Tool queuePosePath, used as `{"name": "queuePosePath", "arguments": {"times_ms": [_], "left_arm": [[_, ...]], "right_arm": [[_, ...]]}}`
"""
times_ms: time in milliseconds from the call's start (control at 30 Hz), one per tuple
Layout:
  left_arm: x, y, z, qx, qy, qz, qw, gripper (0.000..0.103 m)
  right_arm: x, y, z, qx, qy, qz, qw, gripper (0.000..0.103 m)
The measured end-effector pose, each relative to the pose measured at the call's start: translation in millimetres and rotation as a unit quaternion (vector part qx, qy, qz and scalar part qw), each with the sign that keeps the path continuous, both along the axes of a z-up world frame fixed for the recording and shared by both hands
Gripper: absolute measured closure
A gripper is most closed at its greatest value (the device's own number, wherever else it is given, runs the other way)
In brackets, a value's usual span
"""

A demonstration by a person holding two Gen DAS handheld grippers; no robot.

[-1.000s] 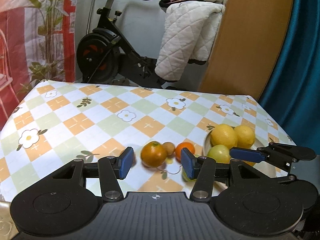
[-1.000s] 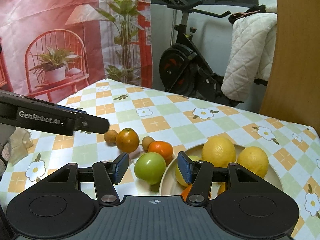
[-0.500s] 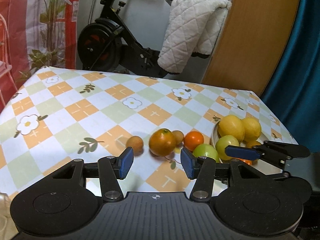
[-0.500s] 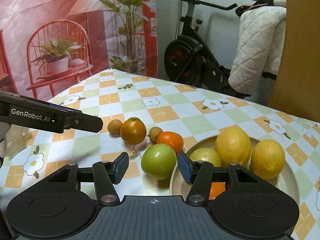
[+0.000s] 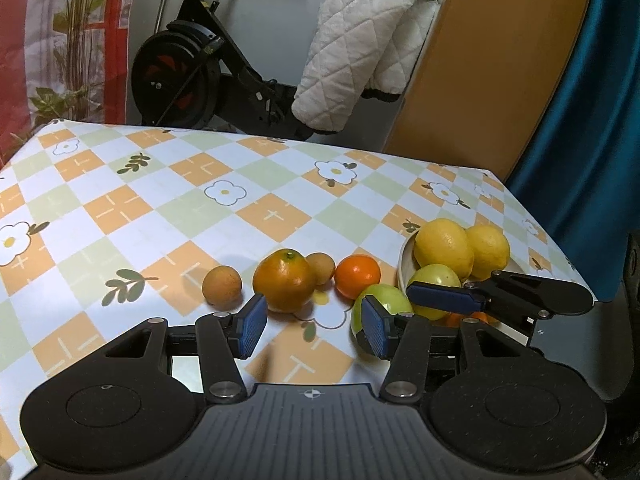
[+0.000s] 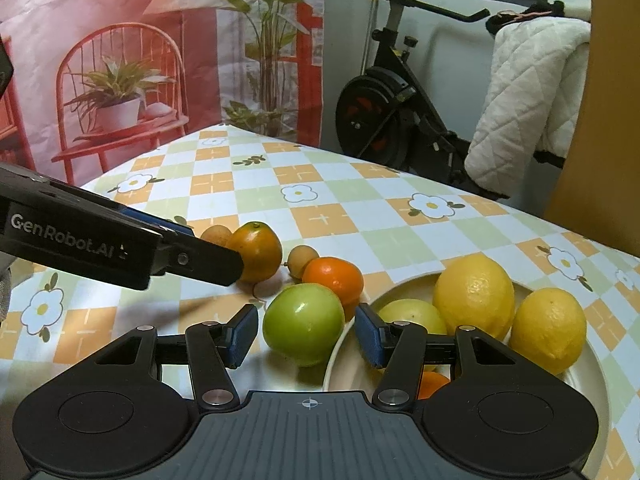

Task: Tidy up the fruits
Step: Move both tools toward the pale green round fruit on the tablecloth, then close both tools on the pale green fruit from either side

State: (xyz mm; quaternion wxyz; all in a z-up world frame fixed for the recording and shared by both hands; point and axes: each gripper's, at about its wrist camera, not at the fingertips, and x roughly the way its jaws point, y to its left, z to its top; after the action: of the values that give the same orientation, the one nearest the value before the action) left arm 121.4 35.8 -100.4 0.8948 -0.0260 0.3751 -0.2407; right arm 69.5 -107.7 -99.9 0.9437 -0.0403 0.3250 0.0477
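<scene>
Both grippers have dropped closer to the fruit since the earlier frames.
Left wrist view: the left gripper (image 5: 312,330) stands partly open and empty, the dark orange (image 5: 285,280) just ahead between its fingertips. Right wrist view: the right gripper (image 6: 305,334) is partly open, pads clear of the green fruit (image 6: 303,323) between them; only here the plate (image 6: 596,376) shows its far rim.
</scene>
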Motion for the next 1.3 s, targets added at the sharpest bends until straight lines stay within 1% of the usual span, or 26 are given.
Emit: {"name": "queuePosePath", "arguments": {"times_ms": [167,233,300,367,467,600,667,800,1033,1233,1300], "left_arm": [[3,-2,-3,-0.001,0.005,-0.002,1.0,0.049],[4,-3,-3,-0.002,0.005,-0.003,1.0,0.049],[5,-3,-4,-0.002,0.006,-0.003,1.0,0.049],[6,-3,-5,-0.004,0.007,-0.003,1.0,0.049],[6,-3,-4,-0.005,0.009,-0.003,0.9999,0.049],[7,-6,-6,-0.008,0.013,-0.009,0.9998,0.049],[7,-7,-7,-0.014,0.018,-0.015,0.9996,0.049],[7,-10,-8,-0.02,0.023,-0.026,0.9992,0.049],[10,-14,-11,-0.032,0.035,-0.034,0.9983,0.049],[8,-22,-17,-0.025,0.037,-0.056,0.9975,0.049],[10,-22,-18,-0.029,0.038,-0.059,0.9971,0.051]], "right_arm": [[0,0,-1,-0.004,-0.004,0.001,1.0,0.052],[-2,2,1,-0.009,-0.011,0.004,1.0,0.054],[-3,5,3,-0.016,-0.018,0.011,1.0,0.054],[-1,8,3,-0.021,-0.013,0.02,0.999,0.054],[2,9,1,-0.022,-0.005,0.016,1.0,0.052],[0,10,-1,-0.024,-0.007,0.017,1.0,0.049],[-1,11,-1,-0.022,-0.008,0.018,1.0,0.047],[-5,9,1,-0.005,-0.013,0.019,1.0,0.047],[-14,16,7,0.007,-0.027,0.042,0.999,0.047],[-14,18,8,0.005,-0.029,0.046,0.999,0.048],[-15,18,8,0.005,-0.028,0.044,0.999,0.048]]}}
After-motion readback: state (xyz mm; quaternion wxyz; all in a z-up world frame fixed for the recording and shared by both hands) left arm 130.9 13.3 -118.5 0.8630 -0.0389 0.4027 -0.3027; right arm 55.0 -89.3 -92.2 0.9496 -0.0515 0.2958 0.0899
